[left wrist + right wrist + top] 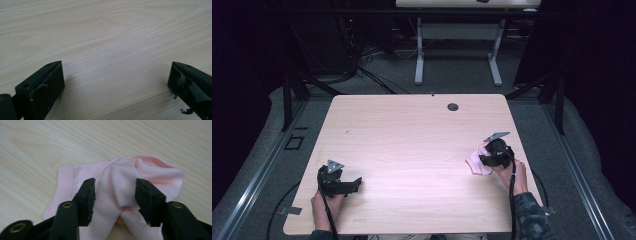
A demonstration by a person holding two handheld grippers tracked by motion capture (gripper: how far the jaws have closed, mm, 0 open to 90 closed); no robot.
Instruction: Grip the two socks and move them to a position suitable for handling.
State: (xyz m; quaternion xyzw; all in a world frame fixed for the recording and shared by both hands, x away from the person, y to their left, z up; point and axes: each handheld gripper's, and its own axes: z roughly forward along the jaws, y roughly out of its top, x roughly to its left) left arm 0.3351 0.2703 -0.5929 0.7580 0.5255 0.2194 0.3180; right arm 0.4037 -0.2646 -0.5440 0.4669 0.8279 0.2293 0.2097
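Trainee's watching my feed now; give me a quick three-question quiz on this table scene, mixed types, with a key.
1. True or false: the left tongs hold the pink sock.
2. Which tongs straddle a raised fold of the sock? A) left B) right C) both
3. Fill in: the sock lies near the table's ____ edge, from the person's side.

Key: 1 false, they stand open over bare wood. 2 B, the right tongs, jaws open on either side. 3 right.
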